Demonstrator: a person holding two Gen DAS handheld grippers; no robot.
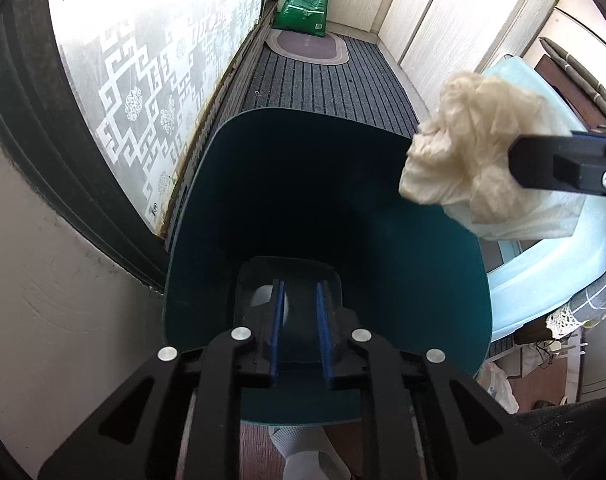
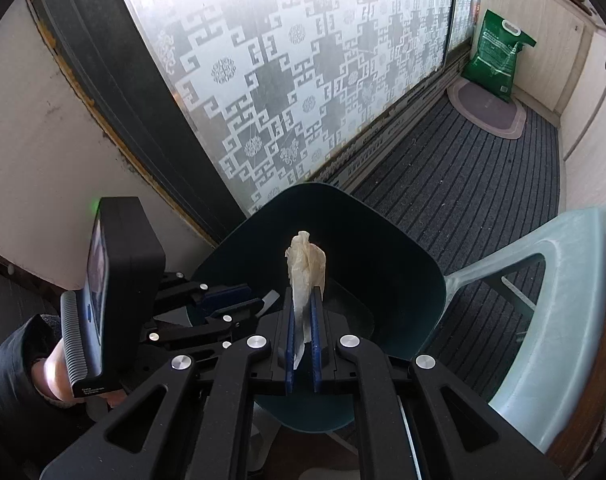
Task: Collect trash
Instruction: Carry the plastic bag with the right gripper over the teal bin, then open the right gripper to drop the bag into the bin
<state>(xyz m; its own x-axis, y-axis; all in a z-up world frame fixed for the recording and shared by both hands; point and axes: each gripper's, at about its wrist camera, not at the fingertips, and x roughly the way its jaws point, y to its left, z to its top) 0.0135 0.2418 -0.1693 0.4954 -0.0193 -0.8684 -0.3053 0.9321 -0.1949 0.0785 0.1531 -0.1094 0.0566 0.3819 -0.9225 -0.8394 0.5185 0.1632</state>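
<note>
Drop step: right gripper (image 2: 303,316) clamped crumpled tissue (image 2: 305,264) over teal bin (image 2: 403,280); left gripper (image 1: 299,300) narrowly parted, empty; release needed next.

A lived-in home, likely an enclosed balcony or utility corridor; a sliding glass door (image 2: 303,92) with frosted patterned film lines one side; grey ribbed carpet (image 2: 463,184) covers the floor, with a small oval mat (image 1: 308,47); cream cupboards (image 1: 463,12), a green sack (image 2: 499,56) and a pale plastic chair (image 2: 551,300) suggest household storage.
</note>
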